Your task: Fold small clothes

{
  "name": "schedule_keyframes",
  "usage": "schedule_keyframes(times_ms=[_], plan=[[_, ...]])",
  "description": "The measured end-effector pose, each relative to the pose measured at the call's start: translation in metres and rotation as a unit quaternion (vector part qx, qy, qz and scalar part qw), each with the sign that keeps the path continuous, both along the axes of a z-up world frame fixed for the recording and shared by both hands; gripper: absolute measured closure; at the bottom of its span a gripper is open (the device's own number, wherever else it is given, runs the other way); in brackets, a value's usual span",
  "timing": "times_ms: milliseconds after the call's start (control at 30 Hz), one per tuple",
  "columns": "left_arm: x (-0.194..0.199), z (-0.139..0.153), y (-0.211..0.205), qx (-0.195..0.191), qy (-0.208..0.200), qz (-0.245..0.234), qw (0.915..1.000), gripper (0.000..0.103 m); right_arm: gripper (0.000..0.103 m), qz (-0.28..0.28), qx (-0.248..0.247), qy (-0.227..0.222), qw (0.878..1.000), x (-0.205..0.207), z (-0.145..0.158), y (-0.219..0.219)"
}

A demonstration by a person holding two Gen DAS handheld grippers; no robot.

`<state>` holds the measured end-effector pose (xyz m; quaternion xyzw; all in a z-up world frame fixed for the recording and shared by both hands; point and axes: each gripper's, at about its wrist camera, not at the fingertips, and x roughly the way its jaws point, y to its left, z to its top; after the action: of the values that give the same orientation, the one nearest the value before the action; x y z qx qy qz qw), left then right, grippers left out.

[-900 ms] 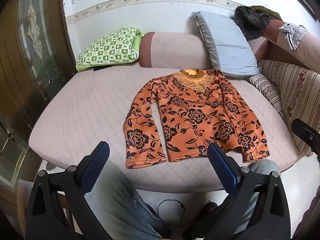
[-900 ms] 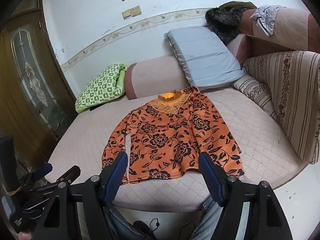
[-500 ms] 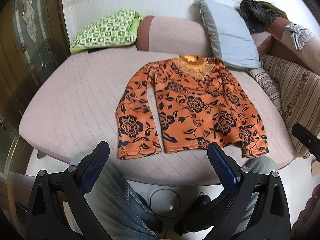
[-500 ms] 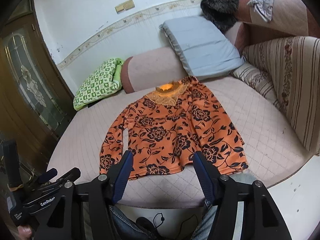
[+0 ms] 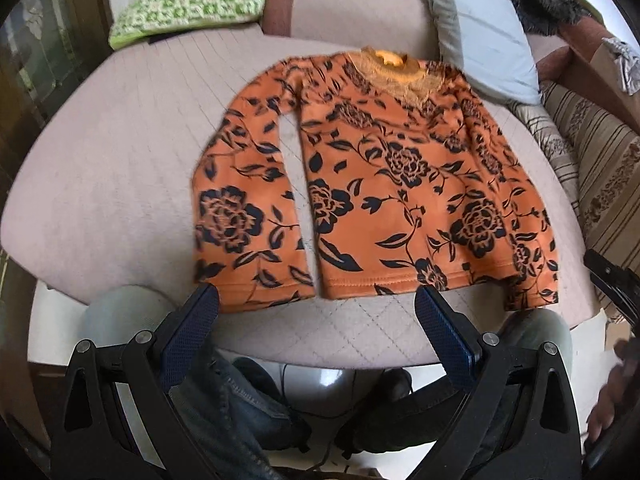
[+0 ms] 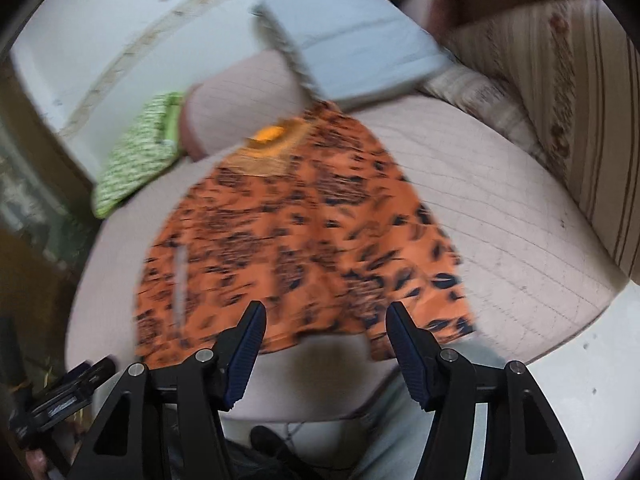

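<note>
while both hang wide open, left gripper (image 5: 316, 312) & right gripper (image 6: 325, 330) — nothing held.

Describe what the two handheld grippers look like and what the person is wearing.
Both the left gripper and right gripper have black angular frames with silver bolts and jaws faced in dark blue textured pads. The person wears faded blue jeans.

I see an orange top (image 5: 400, 184) with black flowers on the pale pink bed (image 5: 112, 168); behind it, a green-and-white checked cushion (image 5: 188, 4) and grey-blue pillow (image 5: 484, 36).
</note>
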<state>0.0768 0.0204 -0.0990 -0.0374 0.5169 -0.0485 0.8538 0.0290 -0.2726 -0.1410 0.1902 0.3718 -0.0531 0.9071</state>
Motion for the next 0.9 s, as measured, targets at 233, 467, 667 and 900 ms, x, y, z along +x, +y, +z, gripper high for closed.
schedule_keyframes(times_ms=[233,467,667,900], plan=[[0.043,-0.048,-0.020,-0.025,0.050,-0.030,0.9980,0.004,0.043,0.025,0.035,0.045,0.998,0.053,-0.042,-0.027],[0.063,-0.086,-0.026,-0.093,0.105,-0.042,0.9892,0.009,0.047,0.121,0.117,0.074,0.983,0.091,-0.089,0.010],[0.077,-0.095,-0.025,-0.119,0.125,-0.026,0.9846,0.020,0.052,0.065,0.182,0.089,0.977,0.105,-0.121,-0.024],[0.080,-0.095,-0.028,-0.072,0.117,-0.022,0.9902,0.040,0.060,0.011,0.129,0.084,0.988,0.098,-0.103,-0.052]])
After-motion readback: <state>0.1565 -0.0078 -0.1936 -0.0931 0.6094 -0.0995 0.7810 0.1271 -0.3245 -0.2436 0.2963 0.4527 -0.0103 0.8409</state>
